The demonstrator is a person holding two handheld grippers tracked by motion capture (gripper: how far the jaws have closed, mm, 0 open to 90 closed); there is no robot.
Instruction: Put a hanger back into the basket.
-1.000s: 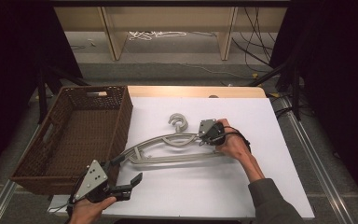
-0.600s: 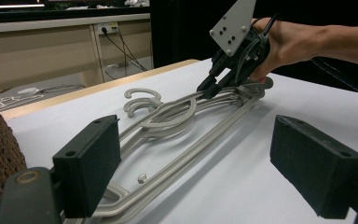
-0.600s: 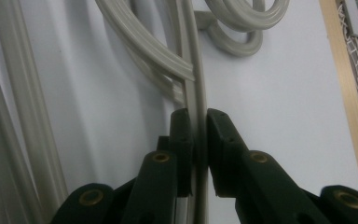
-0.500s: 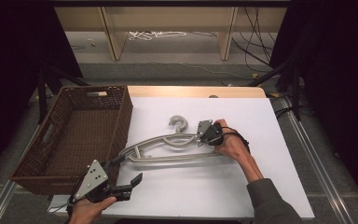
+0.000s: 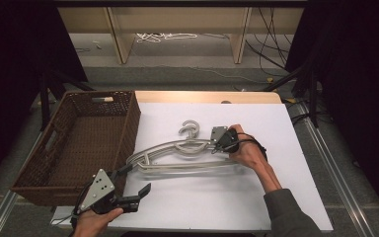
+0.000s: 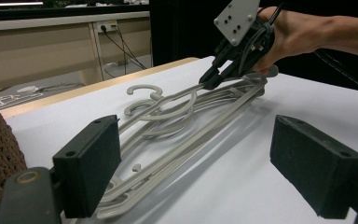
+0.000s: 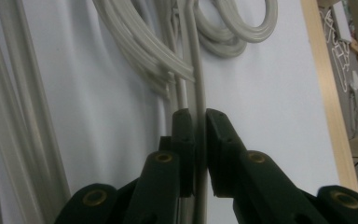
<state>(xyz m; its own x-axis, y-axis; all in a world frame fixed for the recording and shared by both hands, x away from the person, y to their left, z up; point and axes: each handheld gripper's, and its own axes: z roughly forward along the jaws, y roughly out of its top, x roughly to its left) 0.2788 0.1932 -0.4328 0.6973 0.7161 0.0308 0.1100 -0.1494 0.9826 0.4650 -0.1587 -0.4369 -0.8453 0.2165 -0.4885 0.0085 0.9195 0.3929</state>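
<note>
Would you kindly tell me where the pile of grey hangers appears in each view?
High view: hangers mid-table, right of the basket.
Left gripper view: hangers centre, running to the right tool.
Right gripper view: hangers above, one bar clamped.
Shared landmark: hook loops.

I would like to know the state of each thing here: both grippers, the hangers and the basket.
right gripper: shut on one bar of the hangers
left gripper: open, nothing between its jaws
hangers: stacked, lying flat on the white table, beside the basket
basket: upright on the table's left side, nothing visible inside
</note>
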